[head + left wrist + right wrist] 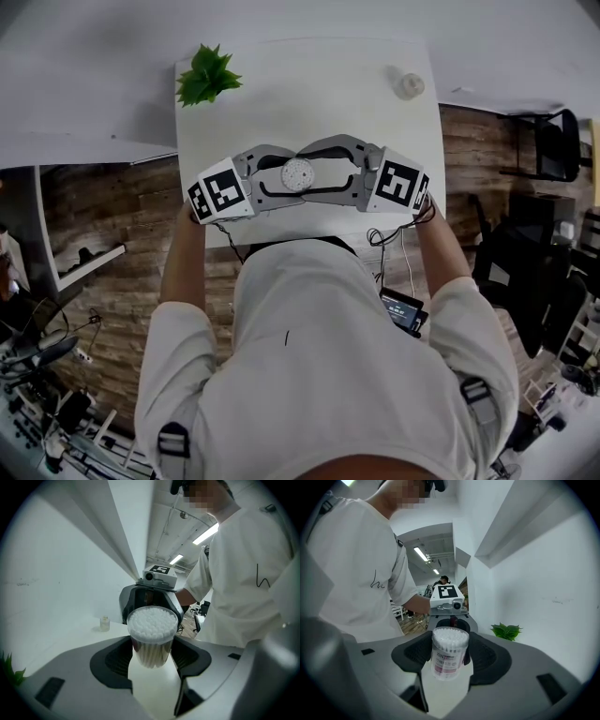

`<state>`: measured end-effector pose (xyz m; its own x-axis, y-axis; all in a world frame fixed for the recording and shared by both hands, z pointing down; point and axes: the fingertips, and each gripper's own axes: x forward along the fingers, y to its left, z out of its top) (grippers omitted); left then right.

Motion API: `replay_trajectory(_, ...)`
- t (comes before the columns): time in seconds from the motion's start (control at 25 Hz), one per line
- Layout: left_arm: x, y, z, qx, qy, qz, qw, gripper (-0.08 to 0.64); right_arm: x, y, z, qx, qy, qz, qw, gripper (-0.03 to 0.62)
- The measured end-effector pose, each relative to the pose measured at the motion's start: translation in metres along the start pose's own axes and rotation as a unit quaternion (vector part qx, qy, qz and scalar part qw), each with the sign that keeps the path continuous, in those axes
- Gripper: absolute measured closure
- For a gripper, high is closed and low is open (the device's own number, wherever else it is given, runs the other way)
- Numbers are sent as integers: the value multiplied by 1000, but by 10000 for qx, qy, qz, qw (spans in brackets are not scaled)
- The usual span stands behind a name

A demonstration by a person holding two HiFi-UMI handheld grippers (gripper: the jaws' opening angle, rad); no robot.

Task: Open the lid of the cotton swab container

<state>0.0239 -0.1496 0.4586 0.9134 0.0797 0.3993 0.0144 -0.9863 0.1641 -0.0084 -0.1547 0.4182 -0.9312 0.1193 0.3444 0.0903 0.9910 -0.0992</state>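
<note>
The cotton swab container [297, 174], a clear round tub packed with white swabs and carrying a pink label [445, 660], stands upright near the front edge of the white table [309, 94]. Both grippers face each other across it. My left gripper [153, 645] grasps the tub's lower body, with its dark pads [121, 654] against both sides. My right gripper [449, 649] has its jaws round the upper part of the tub; its pads [482, 656] flank it closely without a clear press. The swab heads show through the clear top.
A small green plant [208, 75] sits at the table's far left corner and a small clear bottle [409, 85] at the far right. My torso is close behind the front edge. Dark chairs [553, 145] stand on the wood floor to the right.
</note>
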Motion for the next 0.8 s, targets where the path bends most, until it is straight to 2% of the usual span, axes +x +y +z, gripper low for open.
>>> replay_trajectory(0.08,0,7,0,-13,-4,161,9999,290,-1,-6,-1,-85,-66,-161,9998,351)
replay_trajectory(0.16,-3,21,-1,-122,-66,562,9983,290,-5,-19,-2,-56,-151,-555,9983,354)
replay_trajectory(0.28,-8,46,3,-207,-259,1373,9900,290,-19,-45,-6,482,-357,-1434,9878,354)
replay_trajectory(0.36,-10,57,7,-178,-377,1911,9807,280,-31,-64,-8,1055,-602,-2136,9693,354)
replay_trajectory(0.44,-10,67,11,-110,-434,2501,9672,259,-40,-79,-10,1573,-876,-2705,9457,354)
replay_trajectory(0.6,-11,84,12,-103,-473,3569,9329,247,-44,-88,-13,2228,-1140,-3314,9097,353)
replay_trajectory(0.68,-10,86,10,-131,-421,3860,9214,245,-44,-88,-14,2316,-1124,-3546,8989,353)
replay_trajectory(0.8,-3,87,3,-79,-237,4002,9161,245,-40,-86,-15,2294,-1014,-3688,8950,353)
